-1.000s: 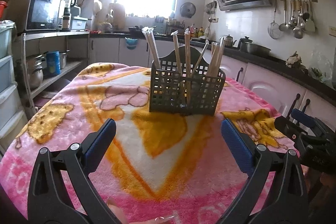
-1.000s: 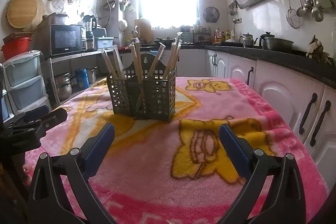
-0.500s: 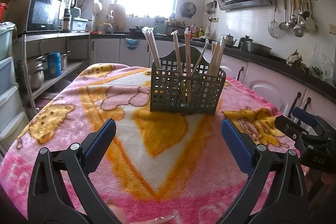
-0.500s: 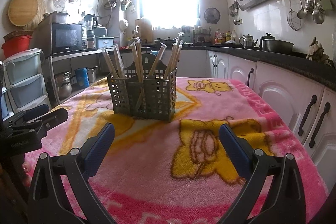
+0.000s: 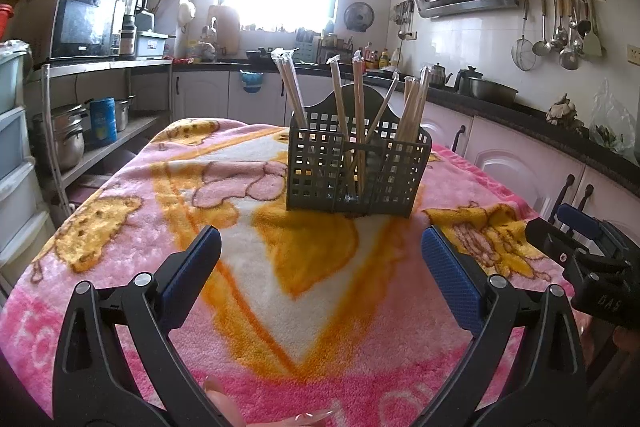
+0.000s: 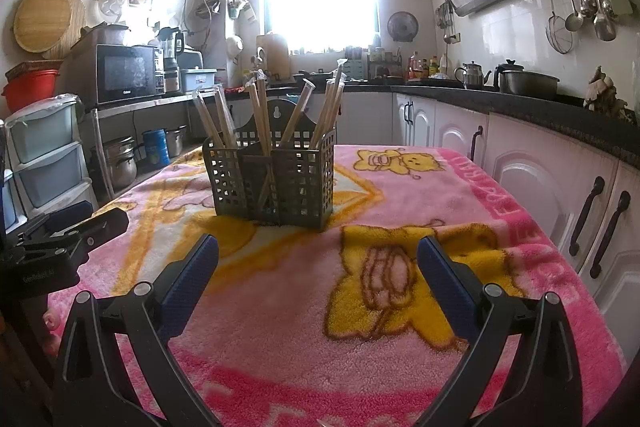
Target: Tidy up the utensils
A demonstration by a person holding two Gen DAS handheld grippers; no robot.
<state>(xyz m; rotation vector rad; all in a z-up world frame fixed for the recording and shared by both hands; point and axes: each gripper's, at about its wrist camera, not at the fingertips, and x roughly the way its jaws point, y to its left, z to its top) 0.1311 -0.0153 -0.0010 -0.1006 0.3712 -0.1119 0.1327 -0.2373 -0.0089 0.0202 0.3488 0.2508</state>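
Note:
A dark grey perforated utensil caddy (image 5: 356, 171) (image 6: 276, 179) stands upright on the table, on a pink and yellow blanket (image 5: 280, 267) (image 6: 400, 307). Several wrapped pairs of wooden chopsticks (image 5: 360, 95) (image 6: 296, 111) stick up out of its compartments. My left gripper (image 5: 320, 267) hangs open over the near blanket, well short of the caddy, nothing between its blue pads. My right gripper (image 6: 318, 267) is open too, empty, and equally far back. Each gripper shows at the edge of the other's view.
White cabinets with dark handles (image 6: 592, 219) run close along the table's right side under a black counter. A metal shelf with a microwave (image 6: 126, 73), pots and plastic drawers (image 6: 44, 151) stands to the left. Fingertips (image 5: 224, 403) show at the bottom edge.
Both views have crept slightly upward and back; the caddy sits marginally lower in the frame. Both grippers stay open and nothing on the table has moved.

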